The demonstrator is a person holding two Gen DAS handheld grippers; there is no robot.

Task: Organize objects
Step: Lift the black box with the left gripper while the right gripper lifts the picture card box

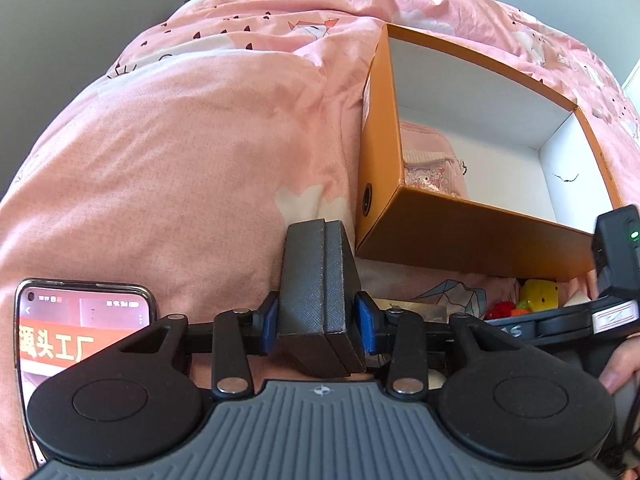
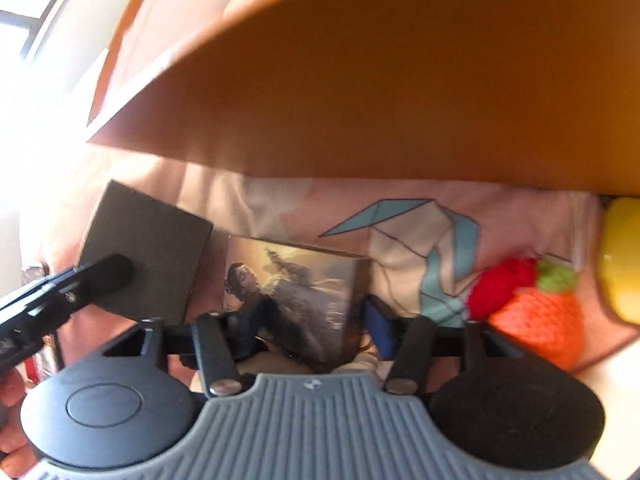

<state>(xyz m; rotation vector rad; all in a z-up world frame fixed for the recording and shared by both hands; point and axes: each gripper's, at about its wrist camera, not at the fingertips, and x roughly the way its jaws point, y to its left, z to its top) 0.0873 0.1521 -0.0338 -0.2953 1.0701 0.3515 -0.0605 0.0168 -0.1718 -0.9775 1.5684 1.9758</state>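
Left wrist view: the left gripper point(image 1: 322, 322) is clamped on a black textured box point(image 1: 320, 280), blue pads squeezing it from both sides, standing upright over the pink bedsheet point(image 1: 180, 140). Just beside it sits the open orange cardboard box point(image 1: 472, 232), white inside, with a pink pouch point(image 1: 432, 160) in the near corner. A phone point(image 1: 76, 320) with its screen lit lies on the sheet at the lower left. In the right wrist view the right gripper point(image 2: 298, 320) has a picture-printed card box point(image 2: 296, 280) between its fingers; looks pinched, blur makes it hard to swear by. A crochet strawberry point(image 2: 532, 312) and a yellow toy point(image 2: 622, 256) lie by the orange box's wall
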